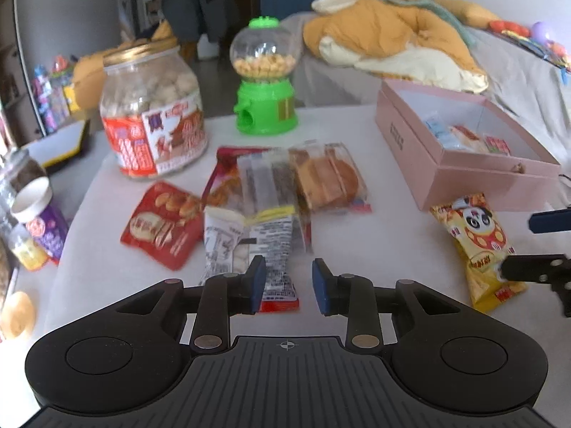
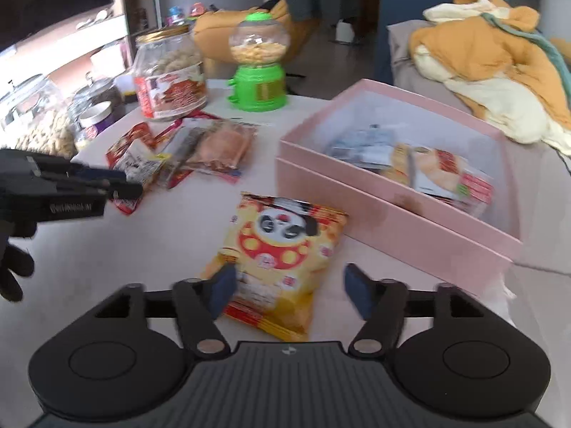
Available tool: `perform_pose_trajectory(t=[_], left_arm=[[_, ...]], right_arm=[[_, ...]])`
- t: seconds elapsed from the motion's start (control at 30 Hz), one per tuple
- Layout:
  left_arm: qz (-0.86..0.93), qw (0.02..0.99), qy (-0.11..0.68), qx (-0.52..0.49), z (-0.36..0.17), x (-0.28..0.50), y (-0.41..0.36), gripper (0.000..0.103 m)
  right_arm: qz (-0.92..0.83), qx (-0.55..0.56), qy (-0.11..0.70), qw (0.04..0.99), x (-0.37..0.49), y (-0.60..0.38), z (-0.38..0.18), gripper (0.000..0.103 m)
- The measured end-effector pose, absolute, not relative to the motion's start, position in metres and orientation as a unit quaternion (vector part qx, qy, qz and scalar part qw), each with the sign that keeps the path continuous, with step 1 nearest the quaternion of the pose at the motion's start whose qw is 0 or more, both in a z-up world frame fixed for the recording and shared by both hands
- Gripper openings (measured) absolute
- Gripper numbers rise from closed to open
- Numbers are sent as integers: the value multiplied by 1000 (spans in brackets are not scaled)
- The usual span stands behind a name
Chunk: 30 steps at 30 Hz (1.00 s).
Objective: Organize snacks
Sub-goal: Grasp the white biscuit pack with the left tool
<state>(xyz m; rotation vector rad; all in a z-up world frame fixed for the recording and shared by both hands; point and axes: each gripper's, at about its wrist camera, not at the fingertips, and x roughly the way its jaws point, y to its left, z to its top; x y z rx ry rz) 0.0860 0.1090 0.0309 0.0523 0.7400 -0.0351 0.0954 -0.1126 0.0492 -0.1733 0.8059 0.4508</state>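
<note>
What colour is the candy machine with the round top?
Bright green, with a clear globe: the candy machine shows best in the left wrist view.

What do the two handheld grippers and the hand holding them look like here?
Both the left gripper and the right gripper are matte black, with a ribbed body, two round discs, silver pivot pins, linkage arms and dark blue pads. A black glove covers the hand on the left one.

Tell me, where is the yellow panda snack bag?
The panda bag lies flat on the white table, beside the pink box, under the right gripper.
</note>
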Motion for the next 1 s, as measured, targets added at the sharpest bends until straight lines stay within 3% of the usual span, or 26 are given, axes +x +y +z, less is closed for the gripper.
perform_pose_trajectory(t=[0.4,0.57,0.8,1.0], left_arm=[[54,938,341,7,42,81,129,34],[17,933,357,41,33,87,115,42],[-48,936,341,69,32,92,100,43],[-50,935,346,65,34,102,102,43]], right_arm=[[209,-80,361,905,89,-119,61,83],[218,-56,372,900,94,-112,50,84],[219,-4,420,881,114,-96,26,86],[212,-49,394,893,103,-86,18,91]])
